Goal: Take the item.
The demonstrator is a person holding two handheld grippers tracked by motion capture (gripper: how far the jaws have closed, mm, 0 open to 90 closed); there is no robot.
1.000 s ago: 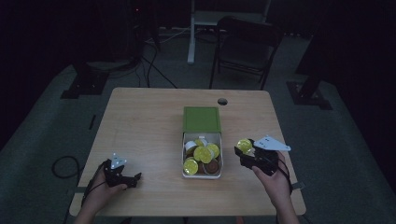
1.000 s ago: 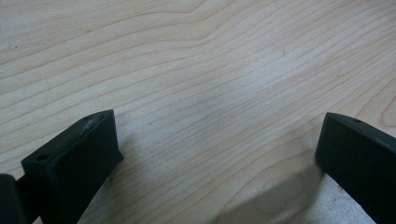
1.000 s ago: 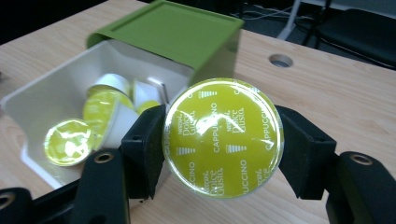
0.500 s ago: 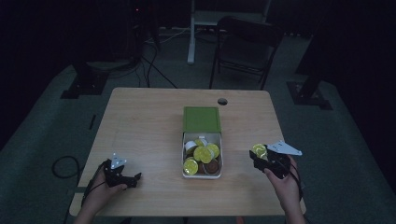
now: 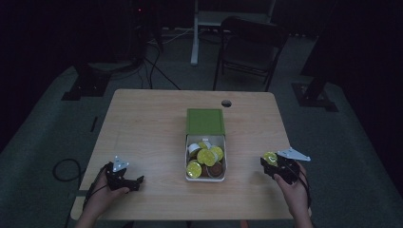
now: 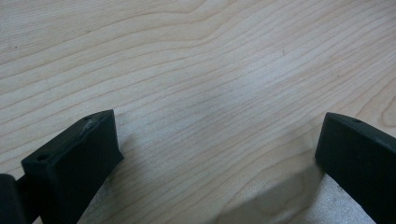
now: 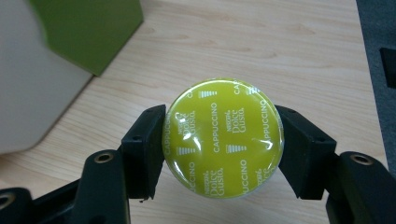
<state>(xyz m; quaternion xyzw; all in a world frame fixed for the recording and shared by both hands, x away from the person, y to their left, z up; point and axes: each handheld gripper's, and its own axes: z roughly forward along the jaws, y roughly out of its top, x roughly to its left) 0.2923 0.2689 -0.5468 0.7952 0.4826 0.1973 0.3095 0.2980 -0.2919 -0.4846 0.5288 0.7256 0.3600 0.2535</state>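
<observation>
1. Round lime-green foil-lidded coffee capsule [image 7: 224, 137] sits clamped between the right claw's [image 5: 274, 165] jaws by its rim, lid facing up. It hangs low over the counter [image 5: 142, 128], right of the white box [image 5: 205, 176]; a side grip should let it go down flat.
2. Box holds more capsules, green lid [image 5: 205, 121] folded back for access.
3. Left claw [image 6: 219, 154] gapes empty on bare wood, apparently parked.
</observation>
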